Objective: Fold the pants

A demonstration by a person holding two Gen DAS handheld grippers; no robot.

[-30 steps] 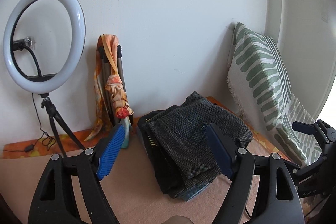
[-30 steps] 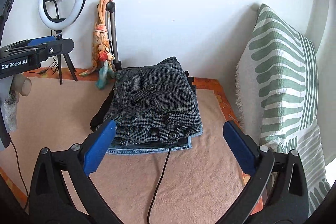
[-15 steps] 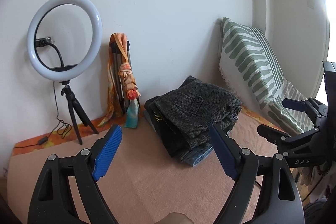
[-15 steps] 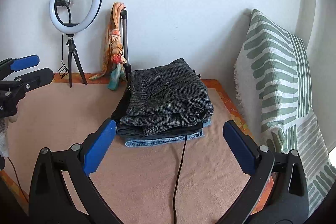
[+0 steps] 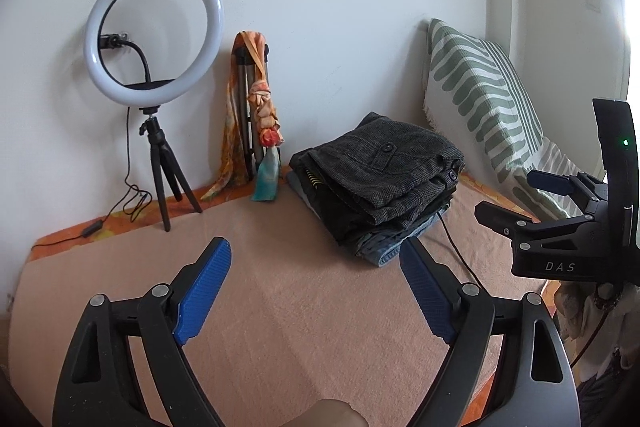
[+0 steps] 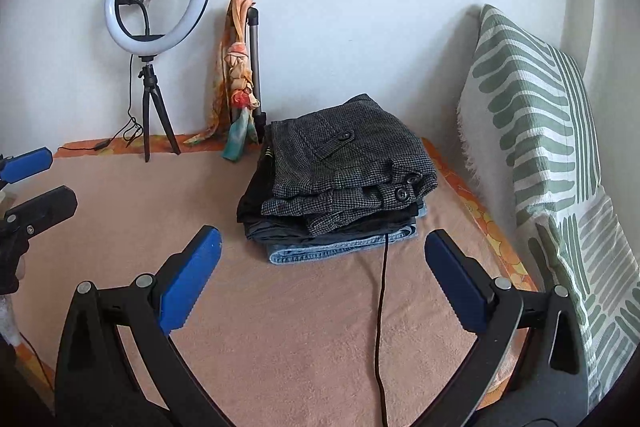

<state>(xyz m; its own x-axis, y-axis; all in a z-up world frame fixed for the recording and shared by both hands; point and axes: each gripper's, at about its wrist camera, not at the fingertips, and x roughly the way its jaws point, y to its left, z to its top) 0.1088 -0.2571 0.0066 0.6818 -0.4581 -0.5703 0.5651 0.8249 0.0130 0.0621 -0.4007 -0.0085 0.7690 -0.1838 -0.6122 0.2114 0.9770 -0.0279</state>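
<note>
Both claws have backed away from the folded pants stack.
Left claw and right claw gape apart, empty, above the peach blanket.

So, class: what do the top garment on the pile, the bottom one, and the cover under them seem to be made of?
Top pants: probably a woollen tweed-like weave, matt, with a fine grey-black check and dark buttons.
Bottom garment: likely denim, light blue, with a stitched hem.
Cover: seemingly soft fleece or terry, peach, with a fuzzy, dull nap.
</note>
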